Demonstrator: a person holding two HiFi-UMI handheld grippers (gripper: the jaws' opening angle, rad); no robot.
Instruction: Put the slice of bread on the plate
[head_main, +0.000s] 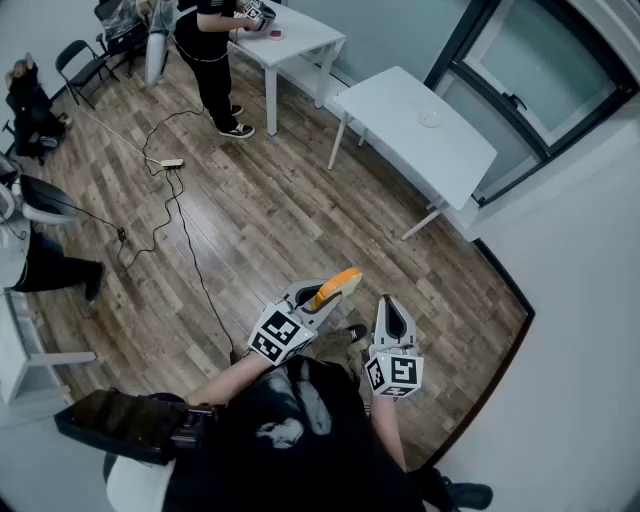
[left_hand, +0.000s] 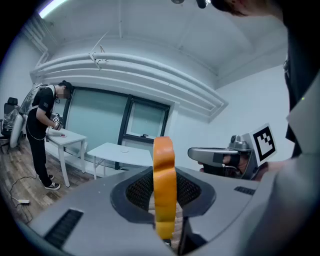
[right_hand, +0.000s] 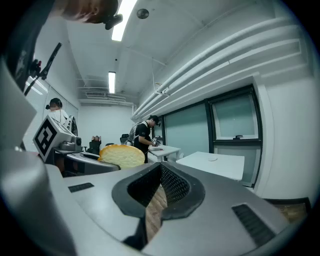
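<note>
The slice of bread (head_main: 338, 283), pale with an orange-brown crust, stands on edge between the jaws of my left gripper (head_main: 322, 296), which is shut on it and held in the air over the wood floor. In the left gripper view the bread (left_hand: 164, 165) shows edge-on, pinched by both pads. My right gripper (head_main: 389, 310) hovers just right of it, shut with nothing in it. From the right gripper view the bread (right_hand: 121, 156) lies to the left. A small round white plate (head_main: 430, 118) sits on the nearer white table (head_main: 400, 110) ahead.
A second white table (head_main: 290, 35) stands farther back with a person (head_main: 205, 50) at it. A cable and power strip (head_main: 172, 163) trail across the floor. Chairs (head_main: 85, 65) are at the far left. A window wall (head_main: 540, 70) runs behind the tables.
</note>
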